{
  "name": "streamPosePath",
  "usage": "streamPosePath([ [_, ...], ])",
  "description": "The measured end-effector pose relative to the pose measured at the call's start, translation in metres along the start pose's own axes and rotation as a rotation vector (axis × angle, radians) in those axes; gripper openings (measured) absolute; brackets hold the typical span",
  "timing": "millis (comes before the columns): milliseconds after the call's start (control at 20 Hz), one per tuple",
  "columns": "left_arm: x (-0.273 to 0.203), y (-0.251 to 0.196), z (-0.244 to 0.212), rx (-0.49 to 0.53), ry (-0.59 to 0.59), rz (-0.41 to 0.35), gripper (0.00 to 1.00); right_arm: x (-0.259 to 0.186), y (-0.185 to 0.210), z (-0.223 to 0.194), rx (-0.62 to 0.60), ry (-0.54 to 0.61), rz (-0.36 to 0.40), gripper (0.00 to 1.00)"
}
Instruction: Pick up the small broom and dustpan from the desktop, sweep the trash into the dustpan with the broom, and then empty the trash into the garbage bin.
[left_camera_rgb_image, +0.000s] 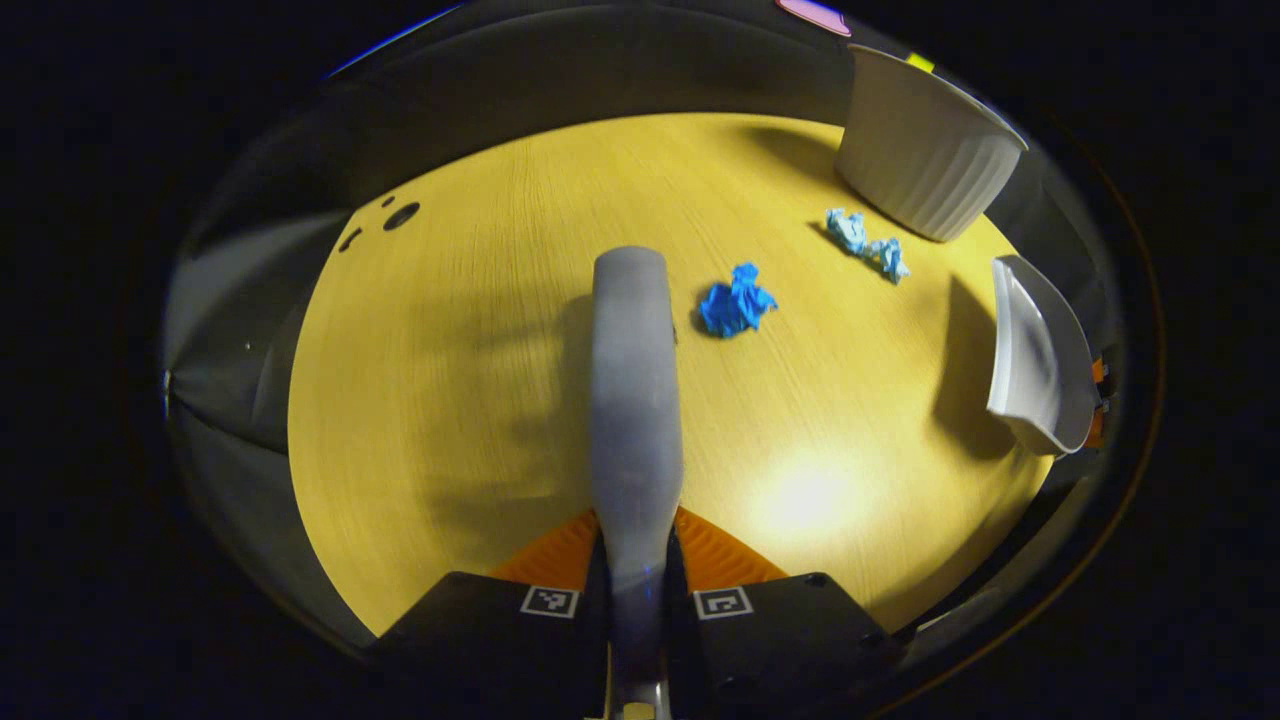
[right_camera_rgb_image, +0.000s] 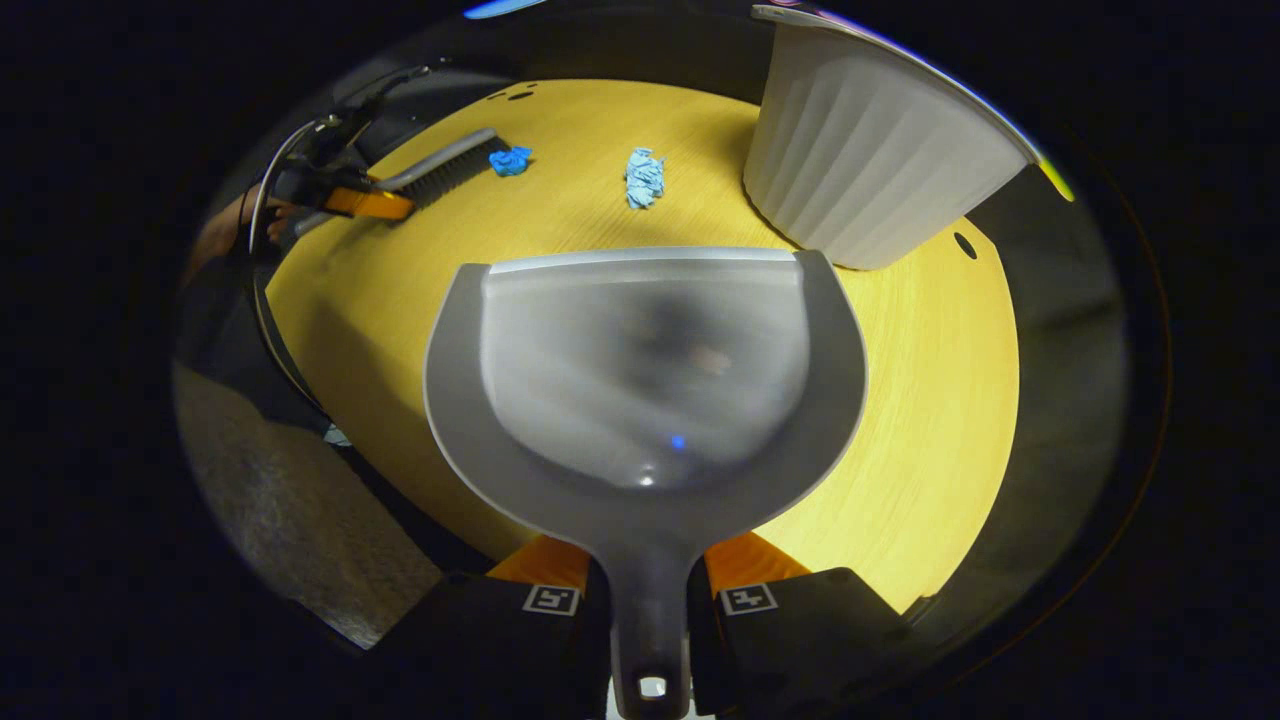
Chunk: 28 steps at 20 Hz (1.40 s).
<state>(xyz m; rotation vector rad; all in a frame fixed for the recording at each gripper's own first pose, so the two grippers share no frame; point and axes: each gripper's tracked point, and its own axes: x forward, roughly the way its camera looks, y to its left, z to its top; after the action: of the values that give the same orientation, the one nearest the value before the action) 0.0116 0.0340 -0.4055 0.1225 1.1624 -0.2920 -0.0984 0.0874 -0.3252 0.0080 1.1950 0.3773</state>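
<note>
The left claw (left_camera_rgb_image: 636, 560) grips the grey broom (left_camera_rgb_image: 632, 390) by its handle; the right claw (right_camera_rgb_image: 648, 590) is clamped on the handle of the grey dustpan (right_camera_rgb_image: 645, 380), whose pan looks empty. On the yellow worktop (left_camera_rgb_image: 450, 400), a dark blue paper wad (left_camera_rgb_image: 736, 305) lies just beside the broom head at two o'clock, and a paler blue wad (left_camera_rgb_image: 868, 243) sits farther out, near the ribbed white garbage bin (left_camera_rgb_image: 920, 160). The dustpan hangs well apart from both wads, so a hard sweep would likely scatter the light paper past its lip or off the edge.
</note>
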Motion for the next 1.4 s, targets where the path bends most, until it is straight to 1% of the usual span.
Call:
streamPosePath([
  [50, 0.0, 0.003, 0.009, 0.006, -0.008, 0.005, 0.31, -0.001, 0.001, 0.002, 0.001, 0.007, 0.006, 0.36],
  [100, 0.0, 0.005, 0.019, 0.016, -0.013, 0.014, 0.27, -0.002, 0.003, 0.005, 0.004, 0.012, 0.019, 0.36],
  [200, 0.009, 0.005, 0.035, 0.043, -0.018, 0.016, 0.28, -0.001, 0.002, 0.008, -0.003, 0.031, 0.033, 0.36],
  [350, 0.021, -0.003, 0.044, 0.089, 0.012, 0.006, 0.28, 0.0, -0.006, 0.009, -0.05, 0.071, 0.024, 0.36],
  [450, 0.027, -0.013, 0.048, 0.091, 0.015, -0.01, 0.28, 0.004, -0.01, 0.011, -0.08, 0.087, 0.024, 0.36],
  [500, 0.03, -0.018, 0.052, 0.094, 0.009, -0.013, 0.31, 0.005, -0.012, 0.012, -0.092, 0.091, 0.026, 0.36],
  [550, 0.031, -0.021, 0.055, 0.101, 0.006, -0.017, 0.28, 0.006, -0.013, 0.014, -0.102, 0.095, 0.031, 0.36],
  [650, 0.034, -0.035, 0.063, 0.135, -0.002, -0.042, 0.28, 0.01, -0.014, 0.015, -0.125, 0.097, 0.041, 0.36],
  [800, 0.04, -0.063, 0.076, 0.22, -0.012, -0.093, 0.28, 0.019, -0.014, 0.017, -0.172, 0.104, 0.051, 0.36],
  [850, 0.043, -0.07, 0.079, 0.243, -0.013, -0.104, 0.31, 0.022, -0.014, 0.018, -0.183, 0.105, 0.051, 0.36],
  [900, 0.045, -0.079, 0.083, 0.263, -0.012, -0.115, 0.24, 0.024, -0.014, 0.019, -0.187, 0.107, 0.053, 0.36],
  [950, 0.046, -0.088, 0.085, 0.279, -0.01, -0.125, 0.28, 0.027, -0.013, 0.02, -0.187, 0.106, 0.057, 0.36],
  [1000, 0.047, -0.097, 0.088, 0.293, -0.011, -0.139, 0.28, 0.029, -0.012, 0.023, -0.183, 0.105, 0.065, 0.36],
  [1050, 0.047, -0.107, 0.092, 0.308, -0.015, -0.156, 0.31, 0.03, -0.011, 0.025, -0.177, 0.103, 0.072, 0.36],
  [1100, 0.046, -0.116, 0.095, 0.326, -0.018, -0.174, 0.28, 0.033, -0.011, 0.028, -0.168, 0.101, 0.079, 0.36],
  [1150, 0.046, -0.125, 0.095, 0.344, -0.018, -0.193, 0.28, 0.033, -0.009, 0.031, -0.158, 0.099, 0.085, 0.36],
  [1250, 0.041, -0.142, 0.093, 0.363, -0.018, -0.233, 0.28, 0.032, -0.009, 0.032, -0.143, 0.095, 0.091, 0.36],
  [1400, 0.033, -0.168, 0.088, 0.338, -0.01, -0.298, 0.28, 0.035, -0.011, 0.029, -0.134, 0.082, 0.094, 0.36],
])
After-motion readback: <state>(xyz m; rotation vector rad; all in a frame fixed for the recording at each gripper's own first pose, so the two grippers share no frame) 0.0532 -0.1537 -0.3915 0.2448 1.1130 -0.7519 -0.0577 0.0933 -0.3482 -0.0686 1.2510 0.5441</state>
